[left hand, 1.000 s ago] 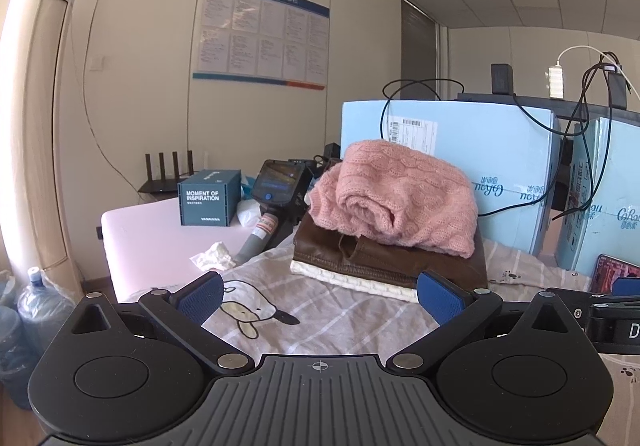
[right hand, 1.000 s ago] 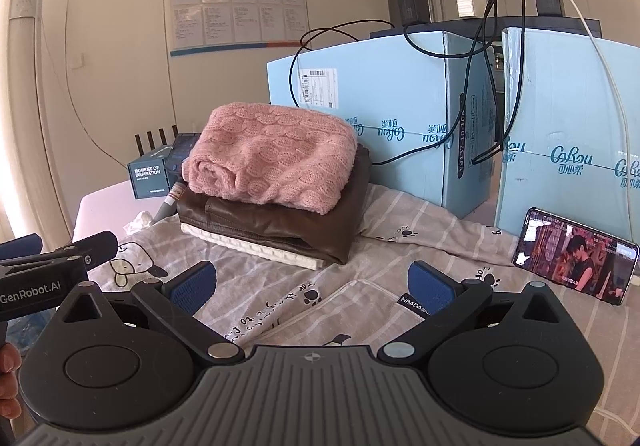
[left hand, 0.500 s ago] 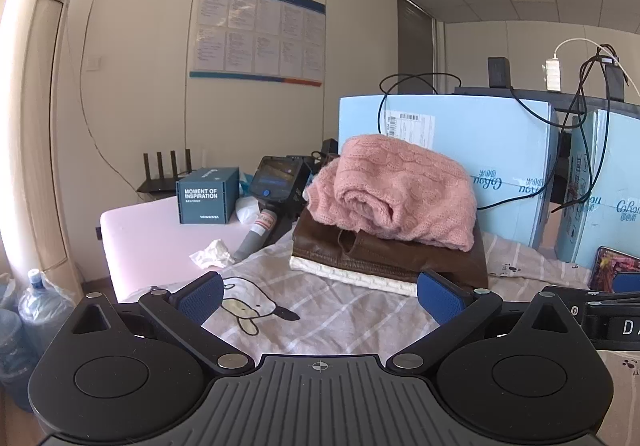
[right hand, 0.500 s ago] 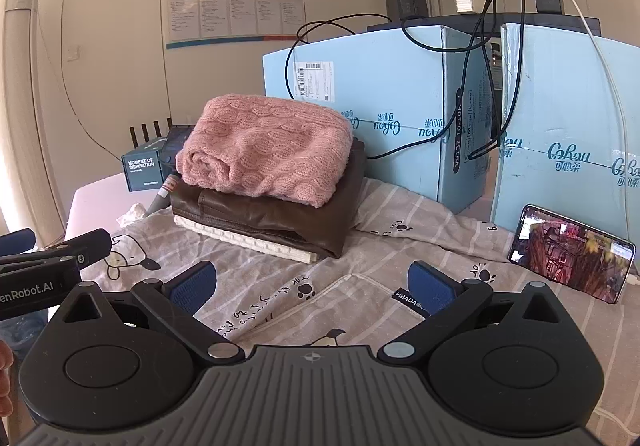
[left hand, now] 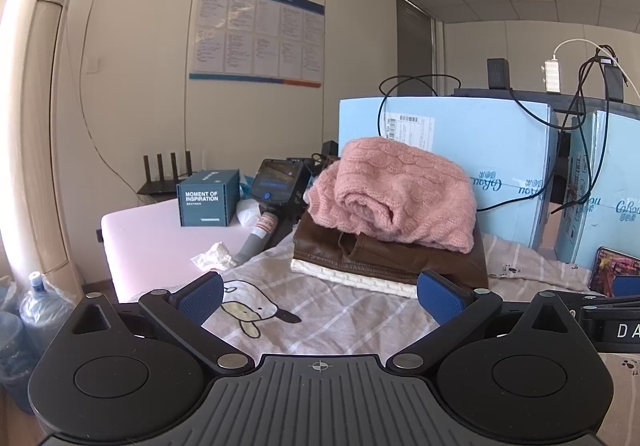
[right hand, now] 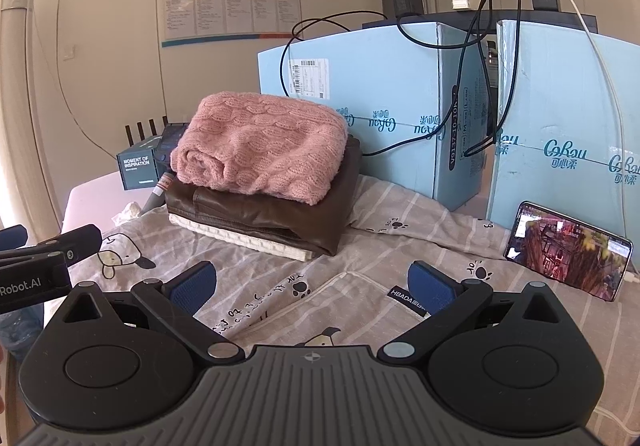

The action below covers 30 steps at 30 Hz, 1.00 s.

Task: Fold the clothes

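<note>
Item: stack of three folded garments, straight ahead of both sets of jaws and well apart from them, on a bed under a printed sheet point(right hand: 384, 221).

- Top: pink cable-knit sweater point(right hand: 260, 141), rolled loosely. Judged soft, light and bulky; it should sag if lifted by one edge. Best taken at two corners of the rolled hem nearest the jaws.
- Middle: brown leather-look jacket point(right hand: 280, 213). Judged heavier, smooth and slippery, stiffer at its folds; the sweater may slide off it.
- Bottom: cream ribbed garment point(right hand: 240, 240), only its edge showing.

Left gripper point(left hand: 318, 296): jaws spread wide, holding nothing, above the sheet.
Right gripper point(right hand: 312, 286): jaws spread wide, holding nothing, above a raised fold of the sheet.

Beyond the stack: blue cartons point(right hand: 380, 117). A phone point(right hand: 568, 250) stands right of the right jaws.
</note>
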### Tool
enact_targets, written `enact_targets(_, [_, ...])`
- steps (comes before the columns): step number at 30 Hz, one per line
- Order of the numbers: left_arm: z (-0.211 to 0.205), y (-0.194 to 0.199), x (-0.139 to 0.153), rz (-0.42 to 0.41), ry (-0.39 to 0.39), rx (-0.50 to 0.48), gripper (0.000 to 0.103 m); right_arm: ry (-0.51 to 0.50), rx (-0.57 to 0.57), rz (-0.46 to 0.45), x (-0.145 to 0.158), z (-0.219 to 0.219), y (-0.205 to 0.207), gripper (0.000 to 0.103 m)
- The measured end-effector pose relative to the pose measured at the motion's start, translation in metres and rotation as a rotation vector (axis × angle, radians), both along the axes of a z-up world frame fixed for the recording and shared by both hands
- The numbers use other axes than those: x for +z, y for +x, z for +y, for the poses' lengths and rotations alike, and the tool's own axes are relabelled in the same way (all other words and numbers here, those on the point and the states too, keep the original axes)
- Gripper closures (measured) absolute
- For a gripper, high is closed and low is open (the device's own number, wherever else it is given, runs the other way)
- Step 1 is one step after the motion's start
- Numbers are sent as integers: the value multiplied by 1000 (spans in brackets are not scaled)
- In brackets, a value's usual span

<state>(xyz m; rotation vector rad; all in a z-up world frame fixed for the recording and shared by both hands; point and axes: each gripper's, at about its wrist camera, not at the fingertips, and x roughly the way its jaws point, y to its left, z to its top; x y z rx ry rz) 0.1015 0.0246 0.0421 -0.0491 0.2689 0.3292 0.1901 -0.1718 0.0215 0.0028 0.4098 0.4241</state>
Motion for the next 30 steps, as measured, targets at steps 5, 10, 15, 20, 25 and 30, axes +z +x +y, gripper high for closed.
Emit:
enact_targets(5, [0,0,0,4,1,-1,0,-2,-2,2,0,0,0,0])
enact_targets(10, [0,0,1,1,3,-1,0,-4,-3,9,-1,0,1,0])
enact_targets(15, [0,-1,1,1,2,1,0,-7,-1,10,-2,0,2,0])
enact_targets(20, [0,0,0,5,1,-1,0,-12,-2,14,-3,1,2,0])
enact_targets(25, [0,0,-1,8,0,0,0,-18,-2,18,-4,2,3,0])
enact_targets(30, [0,0,-3,14,-2,2,0,-24,-2,21,-4,2,3,0])
